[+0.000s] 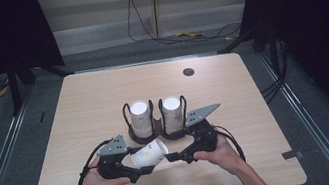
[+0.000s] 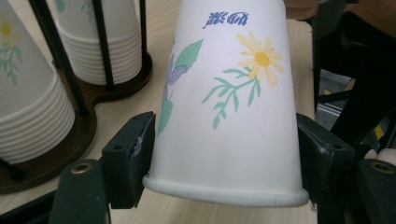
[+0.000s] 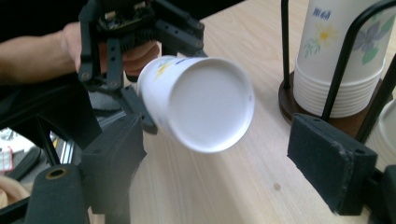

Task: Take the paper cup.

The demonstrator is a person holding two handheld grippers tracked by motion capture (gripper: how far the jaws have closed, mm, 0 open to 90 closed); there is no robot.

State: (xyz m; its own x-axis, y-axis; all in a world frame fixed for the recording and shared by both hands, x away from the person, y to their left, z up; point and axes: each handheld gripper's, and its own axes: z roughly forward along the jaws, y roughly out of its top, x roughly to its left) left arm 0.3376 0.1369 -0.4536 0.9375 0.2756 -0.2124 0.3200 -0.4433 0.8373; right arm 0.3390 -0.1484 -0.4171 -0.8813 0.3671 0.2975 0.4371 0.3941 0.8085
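The left gripper (image 1: 137, 170) is squeezing a white paper cup with painted flowers (image 1: 150, 154) near its rolled rim, one black pad on each side. The cup lies on its side in the air, low over the light wooden surface (image 1: 84, 111), with its flat bottom pointing at the right gripper (image 1: 176, 156). That gripper has its jaws wide apart and nothing between them (the cup's bottom (image 3: 212, 109) sits just ahead of its pads).

Behind the cup stands a dark wooden holder with black wire posts (image 1: 159, 133), carrying two stacks of the same cups (image 1: 140, 118).

Paper cups are soft. If the left gripper squeezes harder, the rim could bend flat. If the right gripper closes off-centre, the cup could twist or pop out and roll away. A swing backward could bump the holder and tip the stacks.
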